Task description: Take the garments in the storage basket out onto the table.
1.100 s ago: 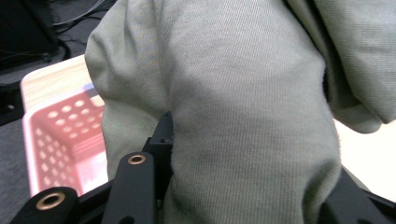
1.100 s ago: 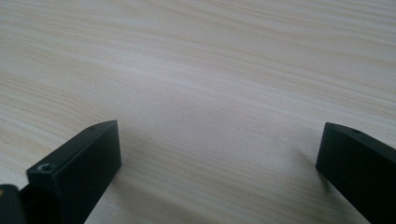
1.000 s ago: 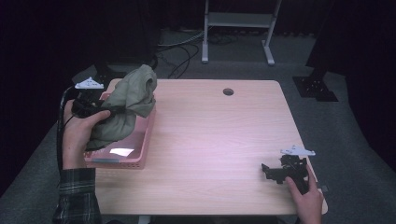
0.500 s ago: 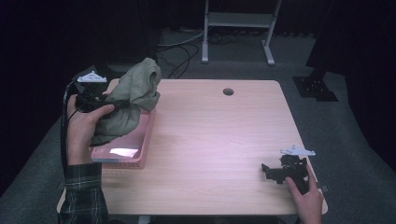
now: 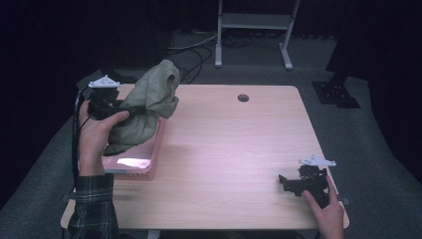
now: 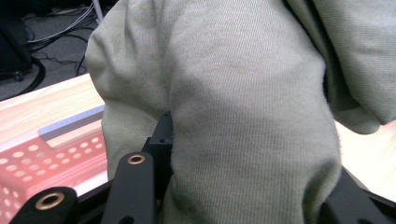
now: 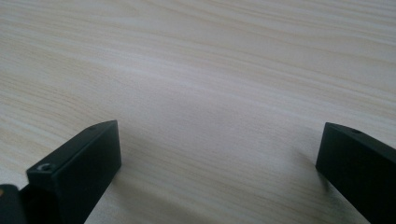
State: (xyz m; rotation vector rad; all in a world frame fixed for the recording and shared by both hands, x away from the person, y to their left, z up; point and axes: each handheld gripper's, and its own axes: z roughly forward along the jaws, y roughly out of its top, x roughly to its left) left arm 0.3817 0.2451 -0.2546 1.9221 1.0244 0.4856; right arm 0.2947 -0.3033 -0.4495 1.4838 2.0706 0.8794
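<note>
High view, pale wood table point(image 5: 224, 144), dark room

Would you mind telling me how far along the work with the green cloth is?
Done: the left claw has gripped the green cloth. In hand: the cloth is bunched over the pink basket. Left: setting it down; the right claw rests open on the table, holding nothing.

Left claw point(image 5: 130, 110): raised at the counter's point(image 5: 239, 149) far-left, pointing right, jaws clamped on cloth point(image 5: 149, 107); forearm in plaid sleeve point(image 5: 92, 209). Right claw point(image 5: 287, 183): low at the near-right corner, pointing left, jaws spread wide, empty.
</note>
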